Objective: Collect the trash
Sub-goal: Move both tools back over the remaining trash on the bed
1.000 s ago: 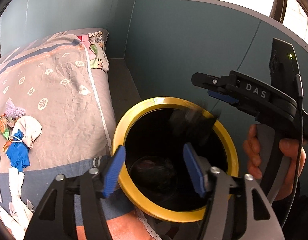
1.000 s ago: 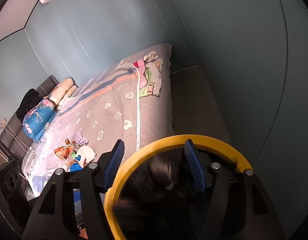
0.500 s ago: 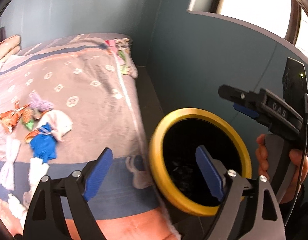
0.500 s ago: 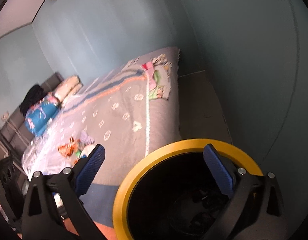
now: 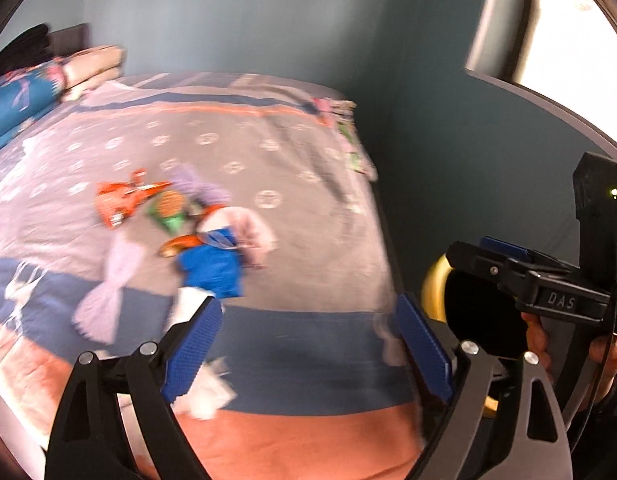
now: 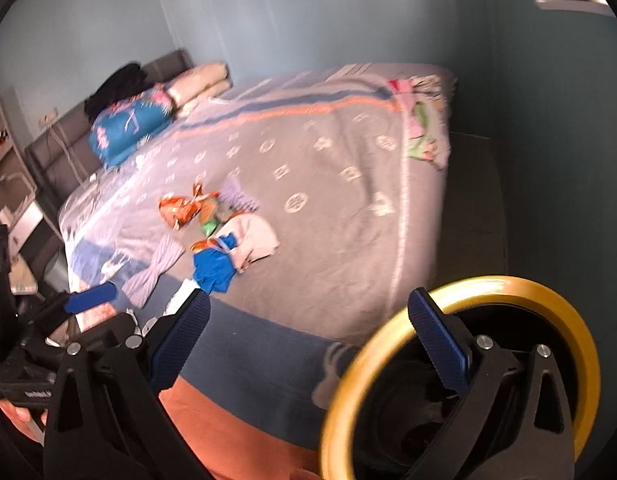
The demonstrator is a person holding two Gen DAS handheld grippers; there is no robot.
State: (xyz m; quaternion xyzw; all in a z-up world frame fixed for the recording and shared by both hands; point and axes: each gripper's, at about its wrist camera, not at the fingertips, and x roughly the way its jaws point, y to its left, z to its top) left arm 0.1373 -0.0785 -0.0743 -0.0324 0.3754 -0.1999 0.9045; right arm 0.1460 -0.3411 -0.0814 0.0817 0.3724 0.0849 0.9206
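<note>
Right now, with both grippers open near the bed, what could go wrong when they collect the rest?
1. The trash pile is tightly mixed, so a pinch may drop pieces.
2. The bin sits beside the bed edge; a swinging right gripper might knock it.
3. The left gripper, empty and opening, is close by, so they may collide.

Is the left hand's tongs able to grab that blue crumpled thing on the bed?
Probably yes. The left tongs are opening and empty, and nothing stands between them and the blue crumpled thing on the bed.
</note>
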